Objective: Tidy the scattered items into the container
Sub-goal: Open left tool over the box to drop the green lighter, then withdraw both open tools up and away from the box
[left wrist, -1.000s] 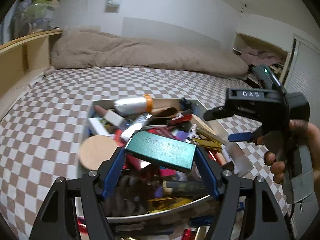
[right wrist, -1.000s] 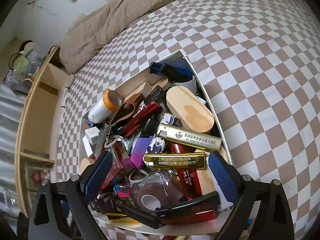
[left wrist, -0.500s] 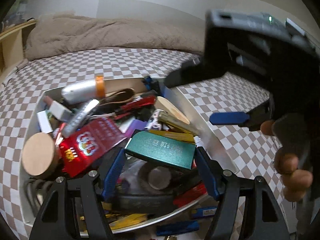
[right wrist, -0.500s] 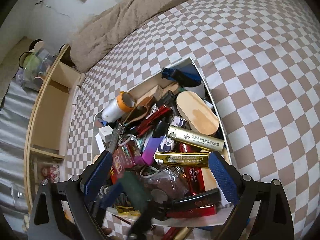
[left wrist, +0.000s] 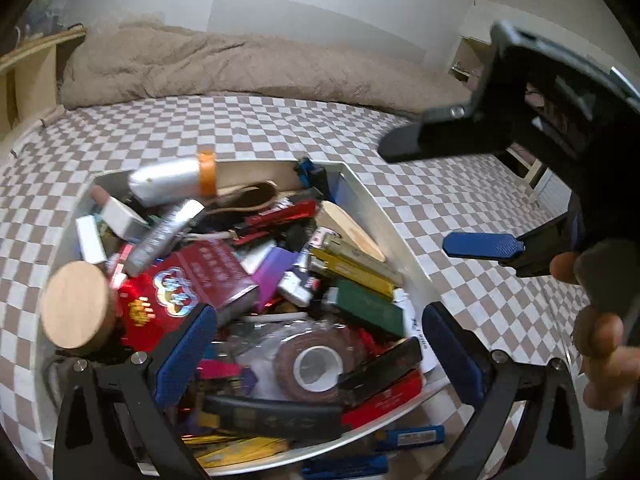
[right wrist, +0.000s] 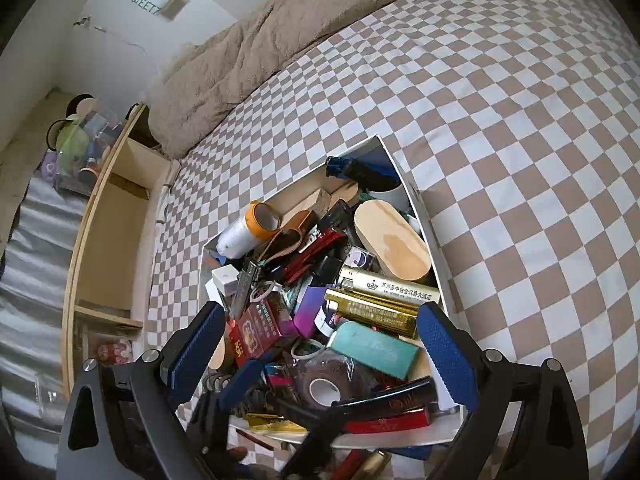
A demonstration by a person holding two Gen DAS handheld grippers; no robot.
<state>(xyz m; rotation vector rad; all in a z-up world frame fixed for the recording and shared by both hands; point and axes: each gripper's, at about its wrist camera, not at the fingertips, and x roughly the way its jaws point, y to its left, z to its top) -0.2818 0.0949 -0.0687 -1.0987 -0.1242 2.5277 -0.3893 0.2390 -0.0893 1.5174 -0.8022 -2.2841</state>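
I see the left tool [left wrist: 320,340] at the bottom of its own view, and its jaws have just been opening; now they stand wide apart and nothing is pressed between them. The green box [left wrist: 366,306] lies free on the heap in the container [left wrist: 380,216], a little right of the frame centre, beside the gold lighters [left wrist: 352,260]. In the right wrist view the same green box [right wrist: 374,350] is in the lower middle, lying tilted on top of the other items, just under the gold lighters [right wrist: 384,294].

The right tool [right wrist: 320,344] hangs above the container [right wrist: 424,216] with its jaws apart, and they hold nothing. In the left view this right tool [left wrist: 432,200] comes in from the right edge, with a hand [left wrist: 596,320] around its handle at the lower right.

The container is very full: a red packet [left wrist: 180,284] at left centre, a round wooden lid [left wrist: 76,312] at the left, a roll of tape [left wrist: 316,368] in the lower middle. It stands on the checked bed [right wrist: 520,160]. A few items [left wrist: 412,436] lie outside it on the bed, at the bottom edge.
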